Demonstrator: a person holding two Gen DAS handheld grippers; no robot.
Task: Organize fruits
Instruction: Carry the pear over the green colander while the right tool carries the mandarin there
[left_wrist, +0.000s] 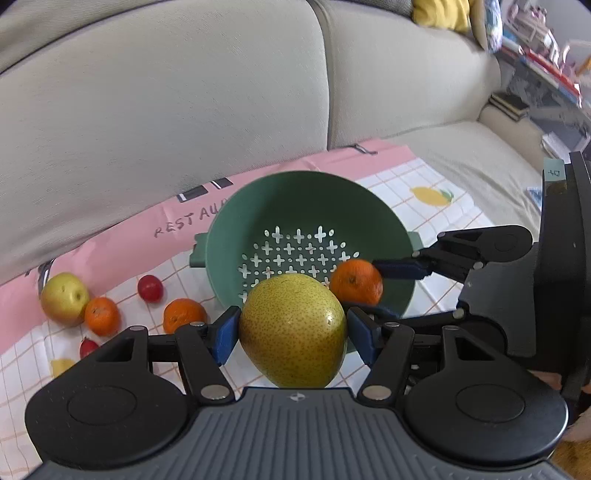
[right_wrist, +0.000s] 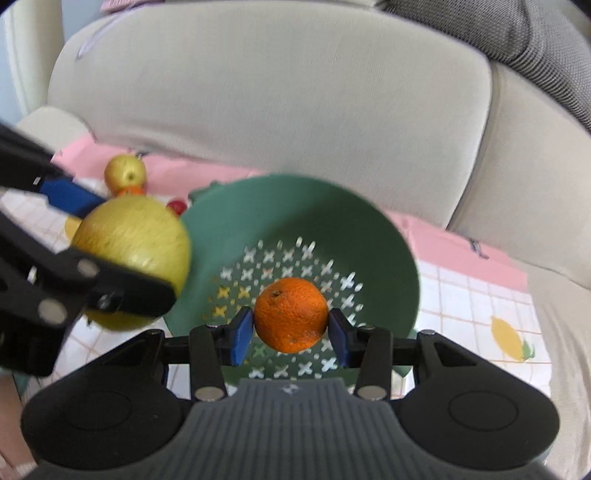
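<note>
Left wrist view: left gripper (left_wrist: 292, 332) is clamped on a speckled pear (left_wrist: 292, 330), right gripper (right_wrist: 291, 332) squeezing a tangerine (right_wrist: 291, 314). Both hang over the green colander (left_wrist: 332, 199), tangerine at 2 o'clock from the pear. Spare fruit sits at 9 o'clock on the cloth (left_wrist: 436, 221).

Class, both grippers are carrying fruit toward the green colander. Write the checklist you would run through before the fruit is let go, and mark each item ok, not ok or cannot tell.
1. Left gripper shut on the pear: ok.
2. Right gripper shut on the held orange: ok.
3. Green colander holds no fruit yet, so there is room: ok.
4. Orange over the colander bowl: ok in the right wrist view.
5. Pear fully over the bowl: cannot tell; it looks near the rim.
6. Clearance between the two grippers: cannot tell; they are close together.
</note>
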